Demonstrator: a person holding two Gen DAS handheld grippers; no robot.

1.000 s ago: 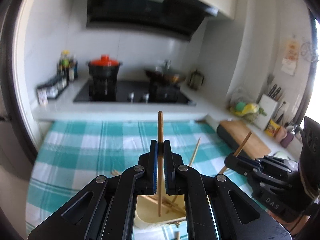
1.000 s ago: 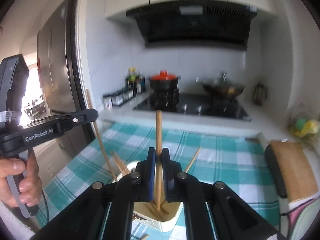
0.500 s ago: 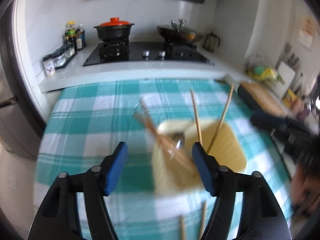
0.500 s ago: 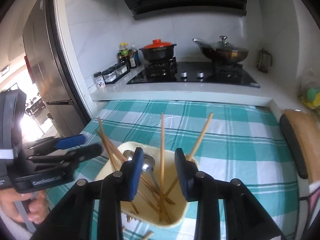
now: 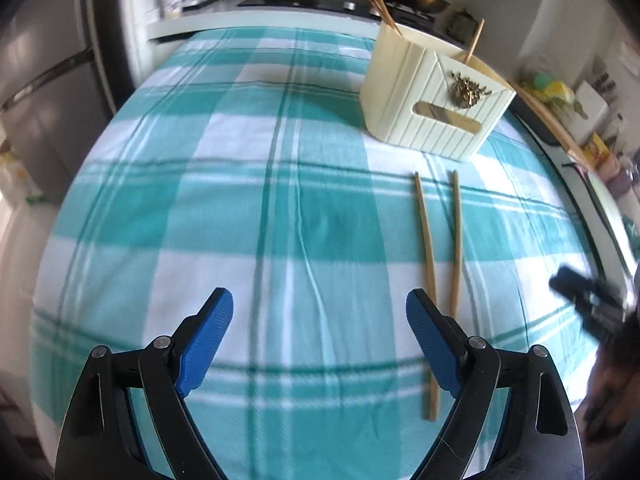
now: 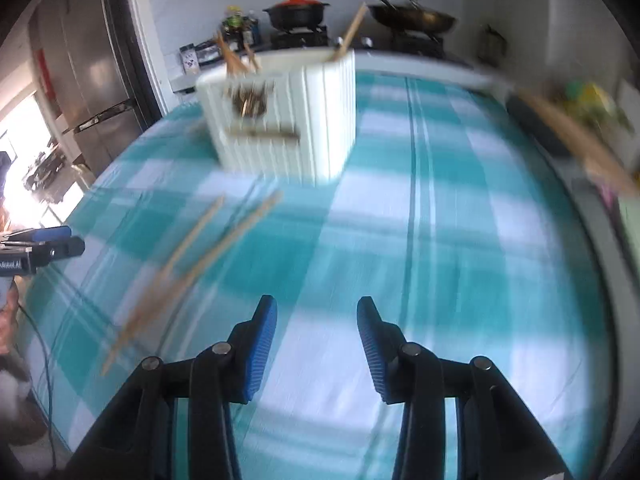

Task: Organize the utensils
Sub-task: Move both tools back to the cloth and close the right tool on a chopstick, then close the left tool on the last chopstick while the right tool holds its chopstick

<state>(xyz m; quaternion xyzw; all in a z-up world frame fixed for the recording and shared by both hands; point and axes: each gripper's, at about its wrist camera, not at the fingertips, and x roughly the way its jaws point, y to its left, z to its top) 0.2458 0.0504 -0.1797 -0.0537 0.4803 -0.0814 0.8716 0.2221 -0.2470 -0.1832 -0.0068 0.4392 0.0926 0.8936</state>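
A cream ribbed utensil holder (image 5: 432, 96) stands on the teal checked tablecloth (image 5: 240, 208) with several wooden chopsticks sticking out of it. It also shows in the right wrist view (image 6: 288, 116). Two wooden chopsticks (image 5: 440, 256) lie side by side on the cloth in front of it, also in the right wrist view (image 6: 192, 264), blurred. My left gripper (image 5: 319, 320) is open and empty, low over the cloth, its right finger beside the chopsticks. My right gripper (image 6: 316, 328) is open and empty, to the right of them.
A stove with a black pot (image 6: 298, 10) and a wok (image 6: 412, 18) is behind the table. A fridge (image 6: 92, 68) stands at the left. A cutting board (image 5: 548, 124) and clutter lie along the right counter. The other gripper shows at the frame edges (image 5: 592, 304) (image 6: 36, 248).
Both grippers let go of their chopsticks into the holder, opened, then pulled back and dropped low over the cloth. Two chopsticks on the cloth are now in view.
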